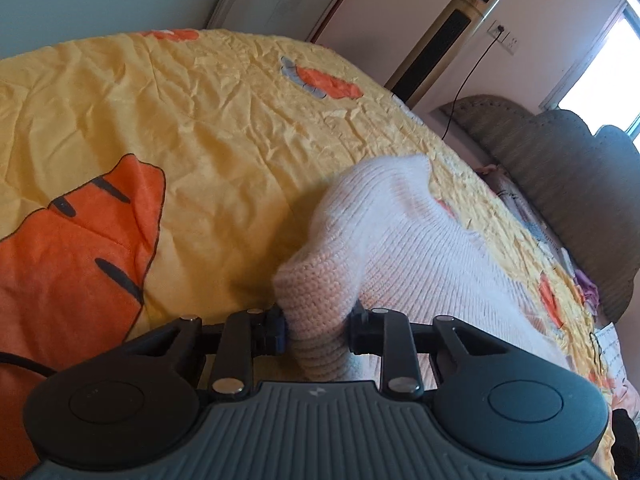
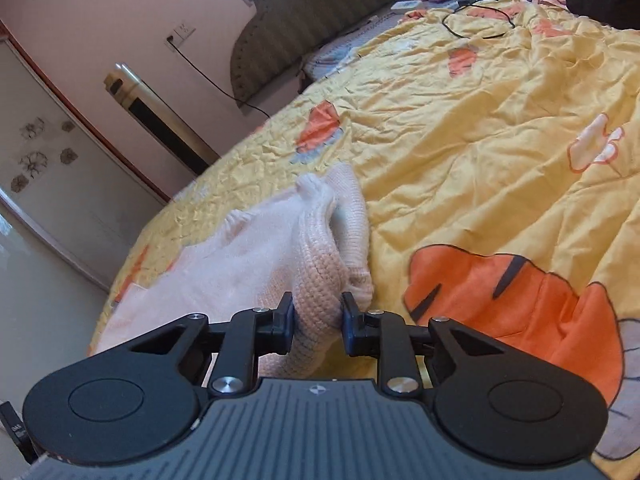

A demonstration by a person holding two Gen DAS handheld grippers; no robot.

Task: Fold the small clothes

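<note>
On the yellow quilt [image 1: 208, 128] lies the pale pink knit garment [image 1: 400, 240]; my left gripper [image 1: 318, 330] pinches one bunched edge, my right gripper [image 2: 317, 322] clamps another ribbed fold, both lifted slightly.

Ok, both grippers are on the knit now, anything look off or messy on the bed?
Nothing wrong with the grasp: the left gripper and right gripper each pinch a thick fold of the pink knit sweater. The only stray item is a loose black cable lying on the yellow quilt near the headboard, away from the sweater.
</note>
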